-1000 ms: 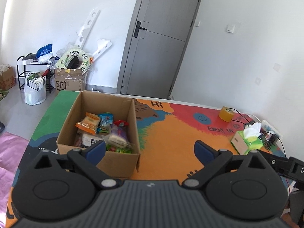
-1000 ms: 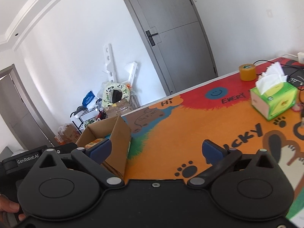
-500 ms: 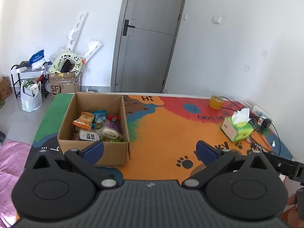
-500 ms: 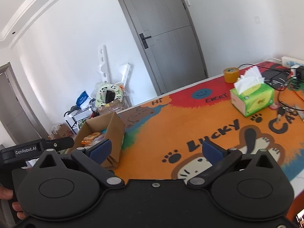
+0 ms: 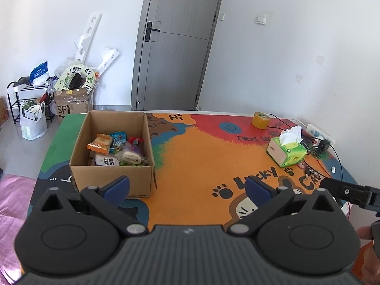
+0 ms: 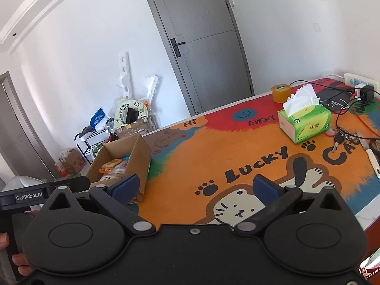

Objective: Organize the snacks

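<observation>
Colourful table mat (image 5: 201, 161) fills mid-frame. Cardboard box (image 5: 111, 173) w/ snacks (image 5: 114, 147) inside, centre-left. Both cams have pulled back vs. 1 s ago; sorting looks done. Left gripper (image 5: 187, 186) & right gripper (image 6: 194, 187) wide open, empty.

**Words We Can Read on the Counter and Around It**

We read "Hi" (image 5: 175, 117) printed on the colourful mat (image 5: 201, 161) that covers the counter, on an orange cloud shape at its far edge. Nearer to us the mat says "LUCKY" (image 6: 257, 163) in fat black letters, followed by "CA", which runs out of view. Beside the blue smiley we make out "EVERY" (image 6: 261, 121). On the floor, a cardboard carton (image 5: 72, 103) bears "SF". The other hand-held gripper (image 6: 28, 196), seen in the right wrist view, carries a label reading "GenRobot.AI". The print on the snack packets and on the green tissue box is too small for us to read.
</observation>
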The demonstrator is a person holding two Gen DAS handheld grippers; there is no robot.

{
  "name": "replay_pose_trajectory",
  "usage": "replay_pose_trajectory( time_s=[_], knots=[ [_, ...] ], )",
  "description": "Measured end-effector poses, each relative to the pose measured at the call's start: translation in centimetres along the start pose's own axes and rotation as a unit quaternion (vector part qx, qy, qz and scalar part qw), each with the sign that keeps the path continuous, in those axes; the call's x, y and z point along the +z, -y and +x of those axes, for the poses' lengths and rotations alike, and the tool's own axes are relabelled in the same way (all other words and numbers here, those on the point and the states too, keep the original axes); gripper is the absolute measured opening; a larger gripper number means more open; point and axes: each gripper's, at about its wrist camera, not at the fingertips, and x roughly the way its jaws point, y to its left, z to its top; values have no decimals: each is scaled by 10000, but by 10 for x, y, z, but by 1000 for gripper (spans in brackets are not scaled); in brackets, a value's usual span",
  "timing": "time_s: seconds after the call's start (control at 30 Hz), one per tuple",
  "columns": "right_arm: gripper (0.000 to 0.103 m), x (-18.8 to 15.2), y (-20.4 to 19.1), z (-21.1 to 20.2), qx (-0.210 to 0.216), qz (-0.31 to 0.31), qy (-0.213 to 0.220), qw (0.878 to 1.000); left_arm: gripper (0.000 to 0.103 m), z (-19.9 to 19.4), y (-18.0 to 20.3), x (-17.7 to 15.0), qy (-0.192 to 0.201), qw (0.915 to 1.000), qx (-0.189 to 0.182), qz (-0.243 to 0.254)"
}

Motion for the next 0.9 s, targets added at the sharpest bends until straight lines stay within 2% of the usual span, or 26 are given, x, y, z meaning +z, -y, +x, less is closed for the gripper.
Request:
replay_pose_trajectory(
  time_s=[0.23, 0.9],
  knots=[
    [103, -1, -2, 0, -40, -78, -39, 10000, 103, -4, -4, 2, 67, 9998, 138, -82],
    [103, -2, -11, 1, -3, -257, -137, 9996, 103, -11, -9, 1, 108, 9998, 183, -35]
  ],
)
